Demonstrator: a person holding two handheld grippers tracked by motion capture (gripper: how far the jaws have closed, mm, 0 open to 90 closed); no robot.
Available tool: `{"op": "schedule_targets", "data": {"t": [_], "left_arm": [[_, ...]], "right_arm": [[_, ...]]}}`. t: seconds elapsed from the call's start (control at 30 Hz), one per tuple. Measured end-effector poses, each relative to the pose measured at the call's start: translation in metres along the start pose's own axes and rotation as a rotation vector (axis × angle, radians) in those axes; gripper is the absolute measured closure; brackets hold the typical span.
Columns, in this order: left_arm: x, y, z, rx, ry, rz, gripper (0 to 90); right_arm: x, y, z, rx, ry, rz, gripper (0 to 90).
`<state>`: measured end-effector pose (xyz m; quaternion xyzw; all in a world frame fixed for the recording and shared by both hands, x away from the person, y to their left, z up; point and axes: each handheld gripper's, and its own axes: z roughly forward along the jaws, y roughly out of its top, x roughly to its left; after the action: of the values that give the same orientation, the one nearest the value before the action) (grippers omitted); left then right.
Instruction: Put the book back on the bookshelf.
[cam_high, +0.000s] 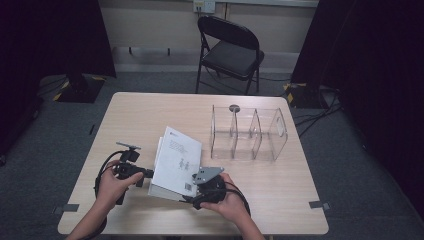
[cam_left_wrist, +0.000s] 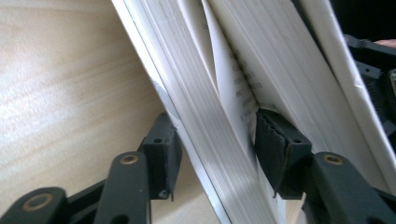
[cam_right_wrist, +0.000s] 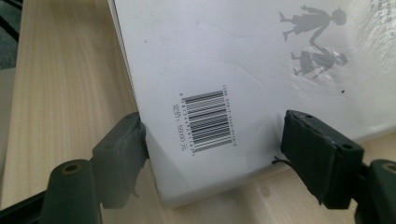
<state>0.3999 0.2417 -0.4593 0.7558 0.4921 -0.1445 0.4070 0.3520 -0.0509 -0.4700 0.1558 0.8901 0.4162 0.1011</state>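
The white book (cam_high: 176, 161) lies near the front middle of the wooden table (cam_high: 280, 190), its cover lifted and tilted, between the two grippers. The left gripper (cam_high: 142, 173) meets its fore-edge from the left: in the left gripper view a block of pages (cam_left_wrist: 205, 140) stands between the jaws, one pad (cam_left_wrist: 280, 154) slipped in among the leaves against a printed page, the other pad (cam_left_wrist: 161, 156) outside by the lower cover; the jaws are closed around those pages. The right gripper (cam_high: 202, 186) sits at the near right corner; in the right gripper view its jaws stand spread, one fingertip (cam_right_wrist: 123, 149) touching the corner edge by the barcode (cam_right_wrist: 208, 120), the other (cam_right_wrist: 317, 149) resting over the back cover, gripping nothing. Behind the book to the right stands a clear divided organiser (cam_high: 248, 132), well apart, and a black folding chair (cam_high: 230, 50) beyond the table
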Motion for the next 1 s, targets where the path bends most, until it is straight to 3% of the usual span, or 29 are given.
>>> {"op": "schedule_targets", "data": {"t": [0.03, 0.07, 0.1, 0.17, 0.33, 0.4, 0.43, 0.5, 0.53, 0.63, 0.8, 0.93, 1.0], "left_arm": [[0.000, 0.002, 0.002, 0.013, 0.016, 0.006, 48.2], [-0.002, 0.004, 0.004, 0.014, 0.019, -0.015, 47.5], [0.000, 0.006, 0.005, 0.019, 0.028, 0.002, 46.9], [0.000, 0.010, 0.009, 0.030, 0.028, -0.023, 46.3], [-0.002, 0.019, 0.011, 0.056, 0.034, -0.013, 46.3], [-0.006, 0.022, 0.011, 0.070, 0.008, -0.054, 48.1], [-0.006, 0.024, 0.010, 0.078, -0.012, -0.052, 50.2], [-0.004, 0.025, 0.011, 0.052, -0.104, -0.087, 58.0], [-0.005, 0.025, 0.010, 0.045, -0.126, -0.072, 61.2], [-0.012, 0.026, 0.009, 0.040, -0.092, -0.041, 61.1], [-0.013, 0.019, 0.008, 0.007, -0.080, -0.002, 60.5], [-0.015, 0.015, 0.005, -0.004, -0.066, 0.031, 59.9], [-0.015, 0.014, 0.004, -0.004, -0.060, 0.067, 59.8]], "right_arm": [[0.000, 0.000, 0.000, 0.006, -0.005, -0.003, 24.1], [0.000, 0.000, 0.000, 0.013, -0.011, -0.006, 24.3], [0.000, 0.000, 0.000, 0.016, -0.017, -0.003, 24.4], [0.000, -0.001, -0.001, 0.010, -0.026, 0.000, 24.7], [-0.003, -0.006, -0.002, -0.010, -0.034, 0.001, 25.3], [-0.004, -0.007, -0.003, -0.014, -0.032, 0.008, 25.2], [-0.004, -0.008, -0.003, -0.019, -0.030, 0.010, 25.2], [-0.005, -0.009, -0.004, -0.018, -0.028, 0.015, 25.1], [-0.005, -0.010, -0.005, -0.012, -0.031, 0.015, 25.1], [-0.005, -0.013, -0.006, -0.021, -0.032, 0.027, 24.8], [-0.005, -0.012, -0.008, -0.006, -0.032, 0.026, 24.7], [-0.011, -0.015, -0.011, 0.005, 0.007, 0.056, 19.2], [-0.012, -0.015, -0.012, 0.011, 0.024, 0.065, 17.3]]}}
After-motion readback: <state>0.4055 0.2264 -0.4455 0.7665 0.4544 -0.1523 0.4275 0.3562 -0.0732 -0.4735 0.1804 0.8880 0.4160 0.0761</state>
